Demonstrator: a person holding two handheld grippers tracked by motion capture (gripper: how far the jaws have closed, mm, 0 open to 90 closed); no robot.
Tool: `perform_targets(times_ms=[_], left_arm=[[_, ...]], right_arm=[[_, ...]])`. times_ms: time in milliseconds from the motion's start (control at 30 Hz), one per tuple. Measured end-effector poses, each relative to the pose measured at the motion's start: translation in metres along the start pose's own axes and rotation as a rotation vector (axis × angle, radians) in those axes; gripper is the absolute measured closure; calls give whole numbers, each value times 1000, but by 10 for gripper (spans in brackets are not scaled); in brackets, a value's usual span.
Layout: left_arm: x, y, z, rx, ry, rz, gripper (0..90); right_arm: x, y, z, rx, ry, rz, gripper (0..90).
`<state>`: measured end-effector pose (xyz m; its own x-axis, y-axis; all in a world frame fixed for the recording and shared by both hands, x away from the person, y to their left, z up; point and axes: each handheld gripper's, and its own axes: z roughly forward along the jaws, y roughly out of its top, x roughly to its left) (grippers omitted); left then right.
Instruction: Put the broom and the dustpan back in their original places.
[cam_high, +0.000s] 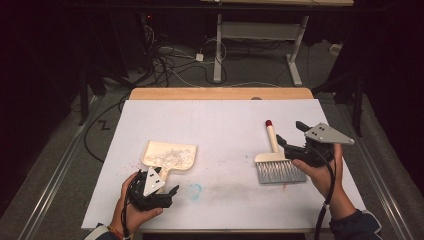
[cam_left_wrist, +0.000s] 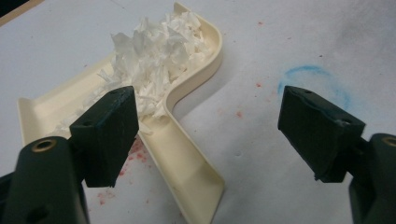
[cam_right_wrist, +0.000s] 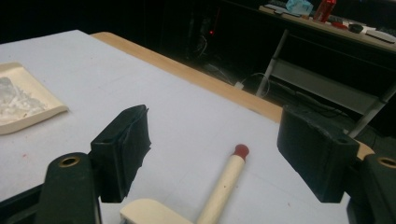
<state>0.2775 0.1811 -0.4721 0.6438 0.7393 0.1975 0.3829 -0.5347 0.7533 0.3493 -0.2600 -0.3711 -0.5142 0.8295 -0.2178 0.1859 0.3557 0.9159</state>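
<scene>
We record the left tool (cam_high: 172, 191) nearest, jaws apart, empty, beside the cream dustpan (cam_high: 170, 155) (holding white shredded paper (cam_left_wrist: 154, 56)). The right tool (cam_high: 291, 135), jaws apart, sits over the brush (cam_high: 275, 162) on the white counter (cam_high: 220, 125).

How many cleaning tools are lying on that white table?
2. A cream dustpan full of shredded paper lies left of centre, near the left gripper. A brush with a red-tipped handle lies to the right, beside the right gripper. I see nothing hiding others.
</scene>
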Motion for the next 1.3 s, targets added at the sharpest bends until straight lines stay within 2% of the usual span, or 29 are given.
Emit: perform_targets(times_ms=[400, 767, 900, 933, 967, 1167, 1233, 1300], left_arm=[[-1, 0, 0, 12, -2, 9, 198], [-1, 1, 1, 11, 2, 33, 198], [-2, 1, 2, 15, -2, 35, 198], [-3, 0, 2, 22, -7, 25, 198], [-2, 1, 2, 18, -3, 37, 198], [-2, 1, 2, 18, -1, 39, 198], [-3, 0, 2, 23, -6, 28, 198], [-2, 0, 2, 19, -2, 38, 198]], right_arm=[[9, -3, -18, -3, 17, -35, 262], [8, -12, -31, 7, 13, -52, 261], [6, -15, -34, 8, 22, -57, 262], [6, -16, -35, 8, 27, -59, 261], [7, -17, -36, 12, 26, -63, 262], [8, -21, -42, 14, 29, -71, 261], [8, -23, -45, 11, 26, -79, 261], [8, -25, -46, 12, 29, -81, 261]])
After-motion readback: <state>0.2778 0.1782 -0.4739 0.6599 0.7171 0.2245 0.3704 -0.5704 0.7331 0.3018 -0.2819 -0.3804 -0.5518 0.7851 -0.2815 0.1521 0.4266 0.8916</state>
